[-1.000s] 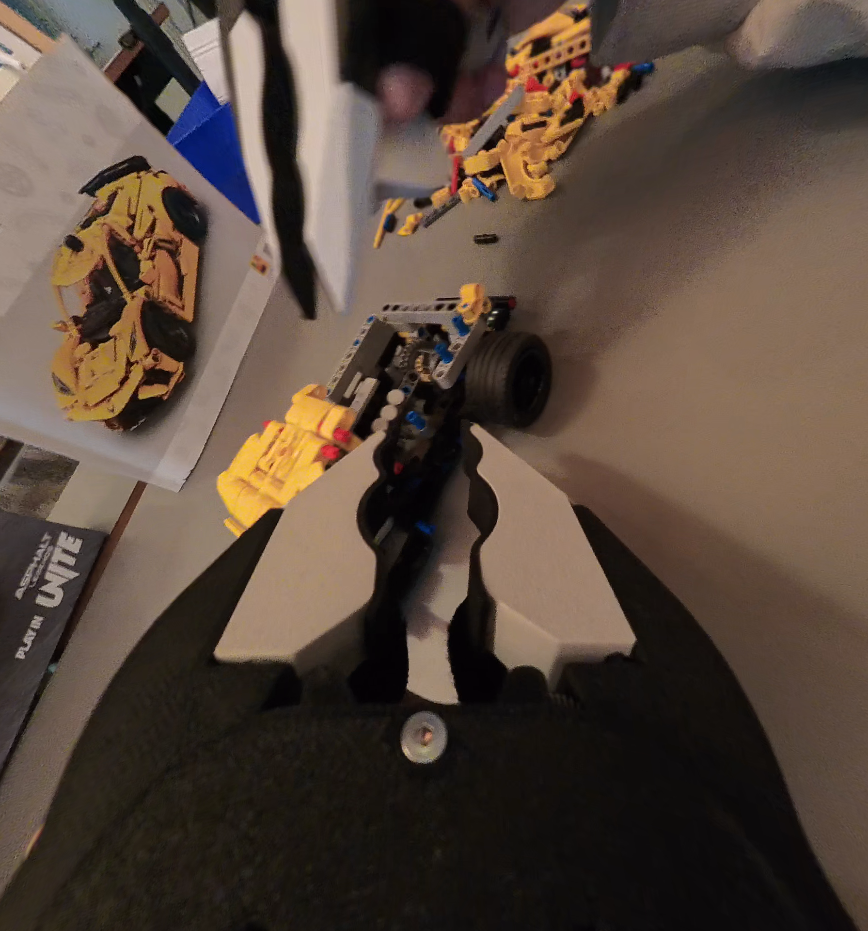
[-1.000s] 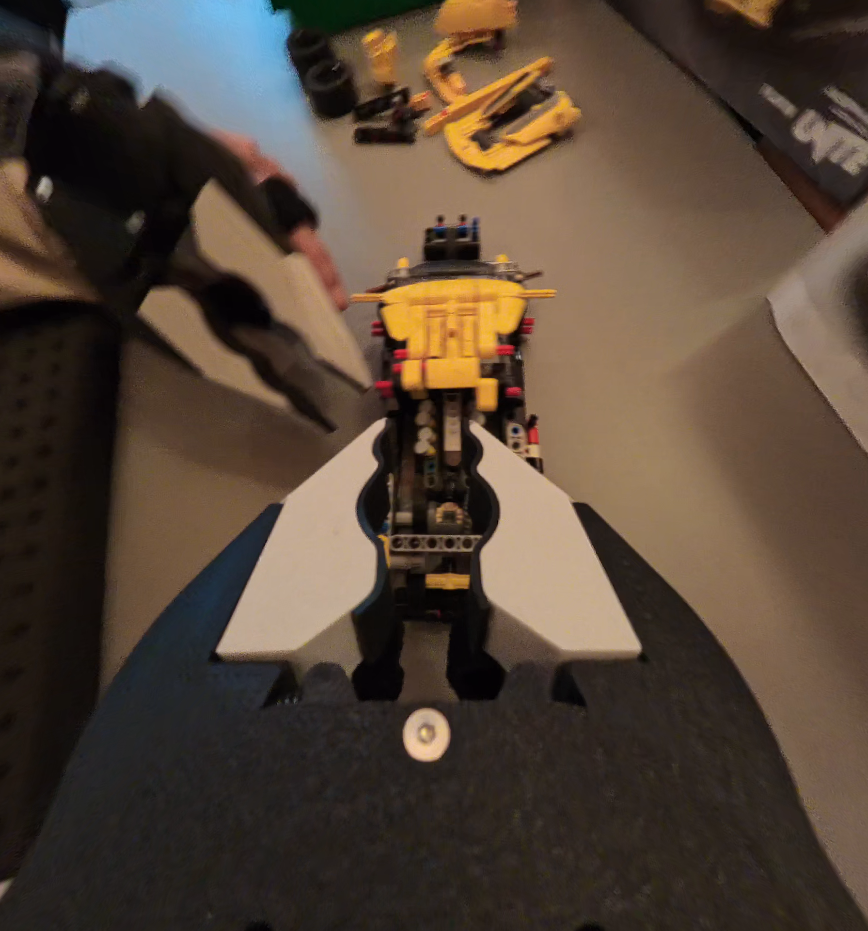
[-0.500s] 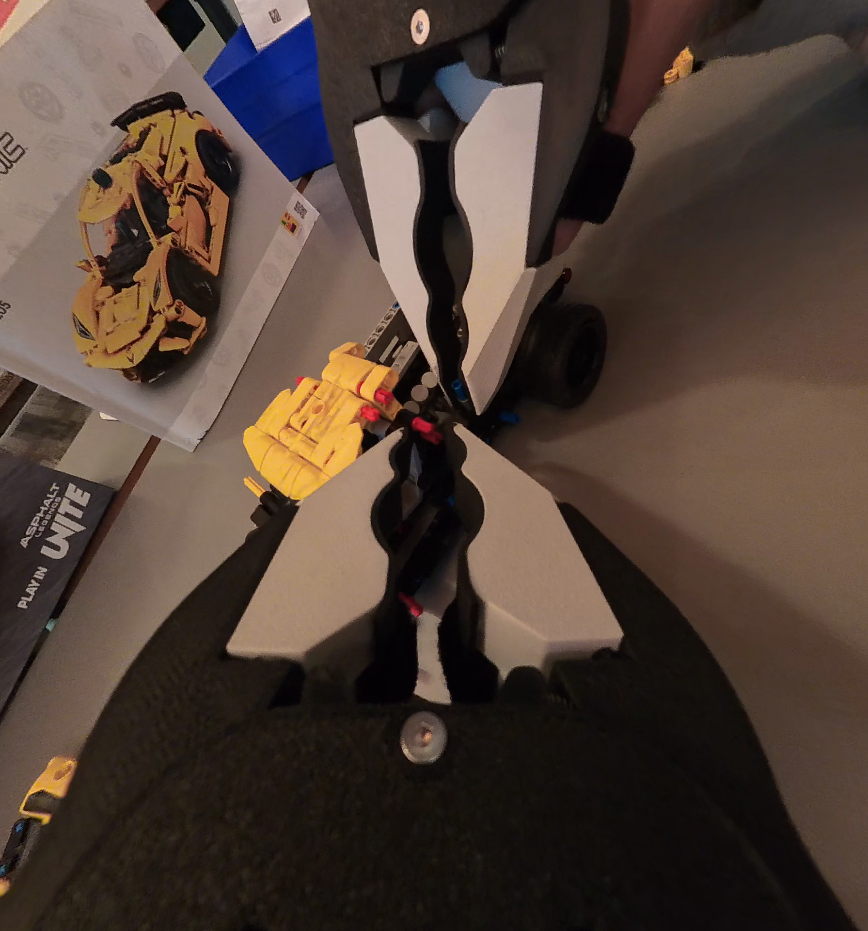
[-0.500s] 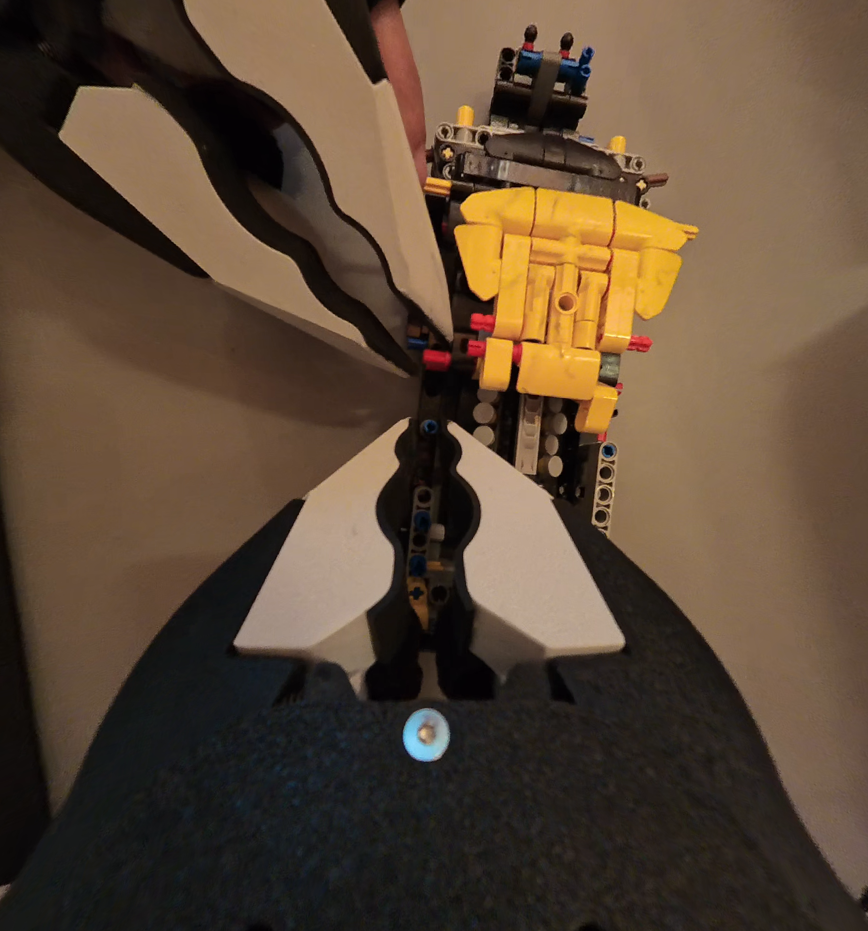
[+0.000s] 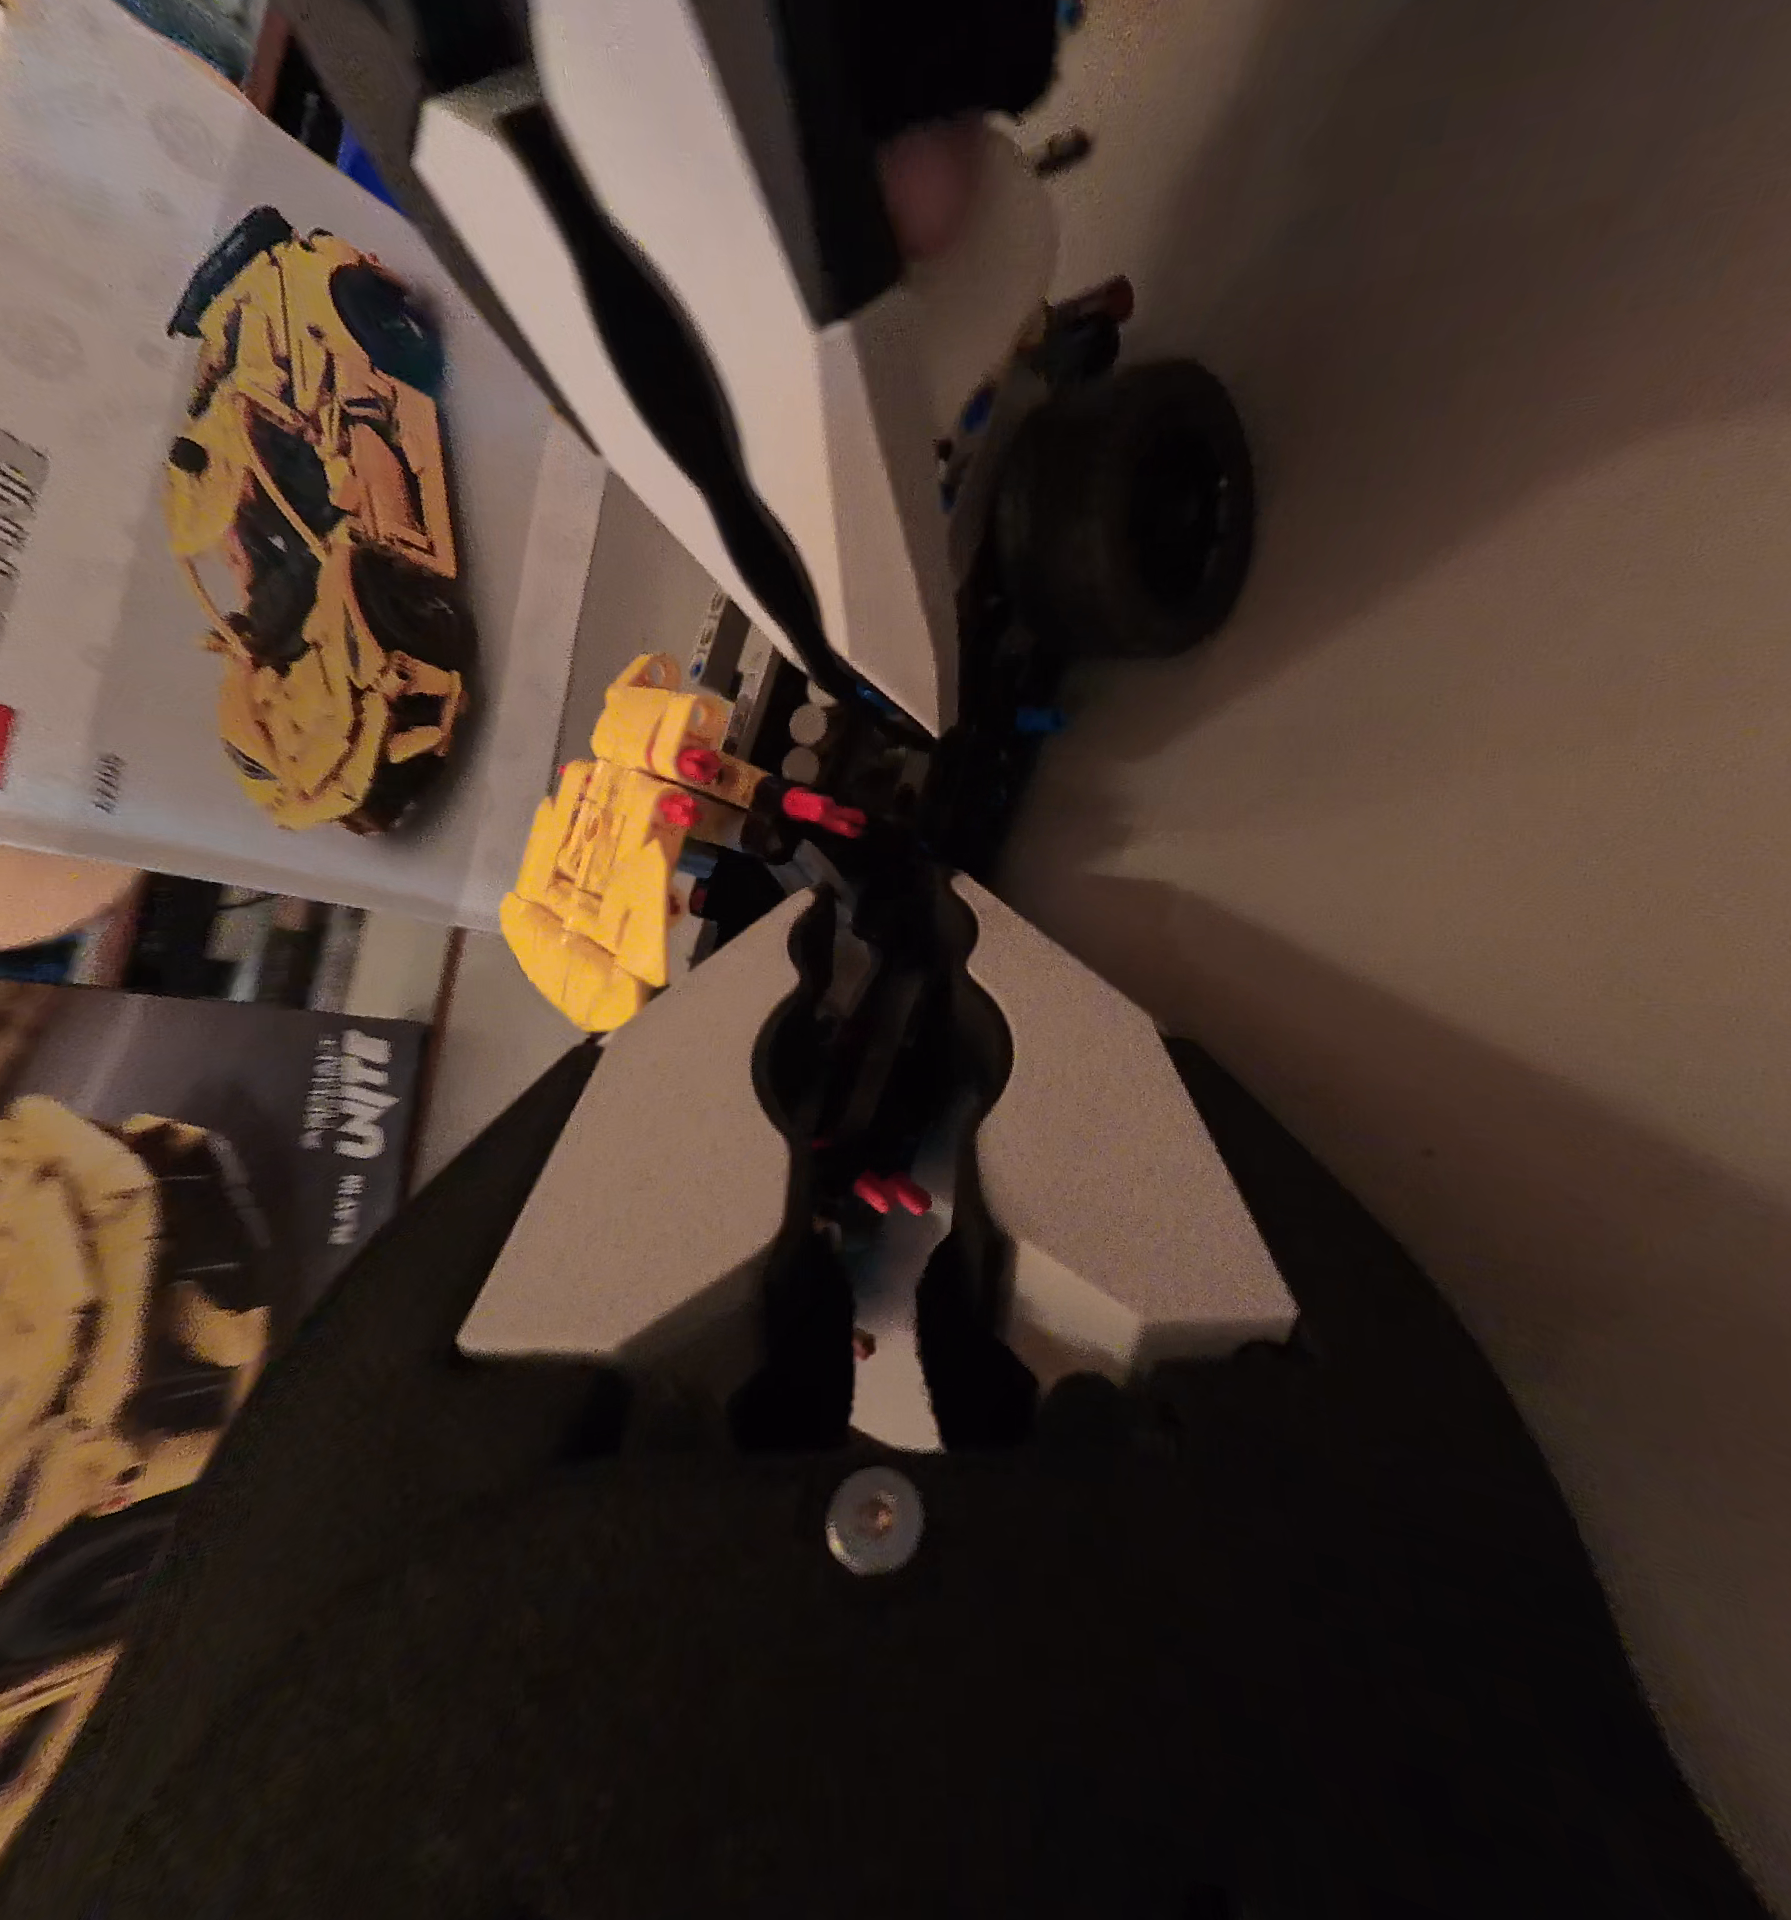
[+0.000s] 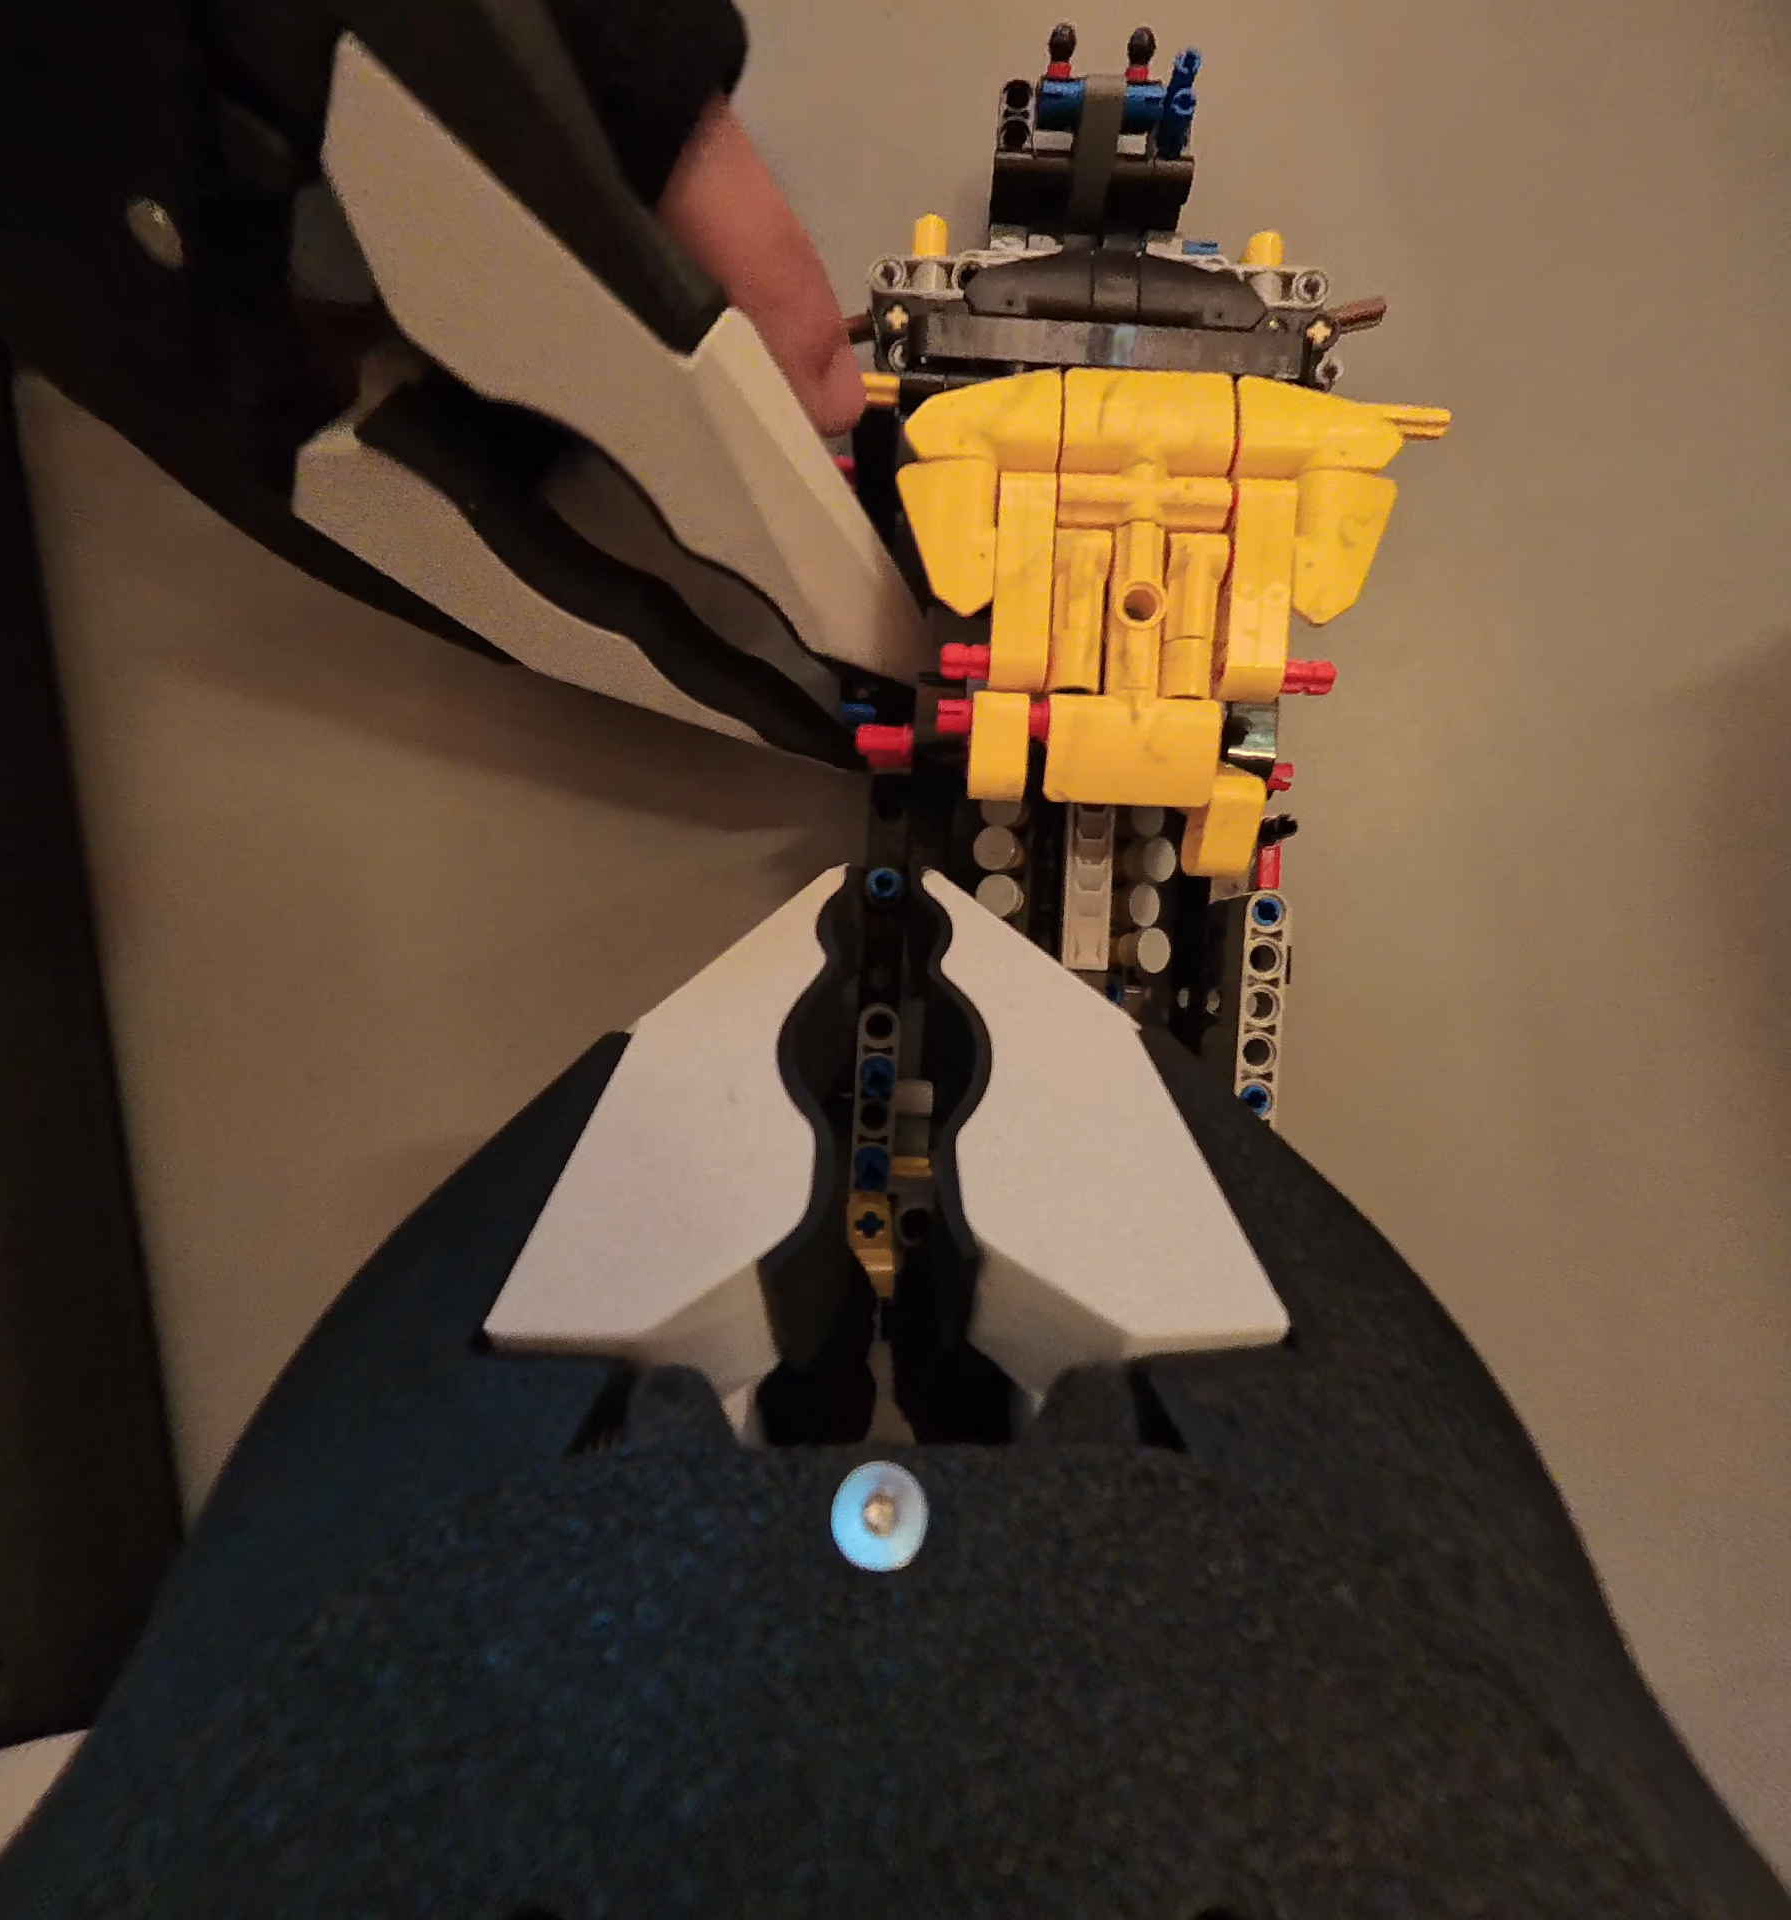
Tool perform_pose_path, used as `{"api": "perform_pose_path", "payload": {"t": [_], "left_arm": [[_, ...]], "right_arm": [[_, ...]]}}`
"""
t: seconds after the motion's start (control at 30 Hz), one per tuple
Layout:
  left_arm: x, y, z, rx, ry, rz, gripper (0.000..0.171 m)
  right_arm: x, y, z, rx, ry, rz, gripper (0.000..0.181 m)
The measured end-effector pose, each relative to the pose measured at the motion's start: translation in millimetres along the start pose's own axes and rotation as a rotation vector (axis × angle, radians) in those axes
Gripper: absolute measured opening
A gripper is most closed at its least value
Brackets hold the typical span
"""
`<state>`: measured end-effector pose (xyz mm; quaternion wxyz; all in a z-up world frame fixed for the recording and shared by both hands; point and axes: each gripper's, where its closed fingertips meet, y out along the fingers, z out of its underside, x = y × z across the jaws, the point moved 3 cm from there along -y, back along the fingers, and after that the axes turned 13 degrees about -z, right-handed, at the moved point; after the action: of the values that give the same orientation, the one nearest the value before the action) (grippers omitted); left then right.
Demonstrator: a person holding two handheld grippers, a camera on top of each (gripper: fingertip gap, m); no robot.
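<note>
Left gripper: the left gripper point(image 5: 886, 904) has its two pale fingers closed onto the dark side beam of a partly built brick car point(image 5: 849, 800), with red pins showing in the gap between them. In the right wrist view the same gripper point(image 6: 849, 727) comes in from the left, its tips against the car's side by a red pin.

Right gripper: the right gripper point(image 6: 883, 883) pinches a thin black beam with blue pins along the left side of the brick car point(image 6: 1130, 623). In the left wrist view it point(image 5: 870, 696) reaches down from the top, its tips meeting the car just beyond the left gripper's tips.

Brick car: a black and grey frame lying on a grey table point(image 6: 1597, 935), held between both grippers. A yellow body section point(image 6: 1140, 582) sits on top of the frame, with red pins sticking out on either side. One black tyre point(image 5: 1130, 509) is fitted on the side towards the bare middle of the table.

Hand: a person's fingertip point(image 6: 797, 322) shows behind the left gripper, close to the car's far end.

Table's left edge, seen from the left wrist: a white instruction booklet point(image 5: 195, 520) with a picture of a yellow car overhangs the edge. A dark printed sheet point(image 5: 143, 1195), also picturing a yellow car, lies below it; this part is blurred.
</note>
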<state>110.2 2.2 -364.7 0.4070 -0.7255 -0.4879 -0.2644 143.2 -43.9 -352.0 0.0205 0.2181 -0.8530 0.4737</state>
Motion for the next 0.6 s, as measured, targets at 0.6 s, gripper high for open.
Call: {"api": "perform_pose_path", "payload": {"t": [0.6], "left_arm": [[-7.9, 17.5, 0.8, 0.075, 0.389, -0.237, 0.011]], "right_arm": [[1.0, -54.8, -32.0, -0.333, -0.004, -0.041, 0.005]]}}
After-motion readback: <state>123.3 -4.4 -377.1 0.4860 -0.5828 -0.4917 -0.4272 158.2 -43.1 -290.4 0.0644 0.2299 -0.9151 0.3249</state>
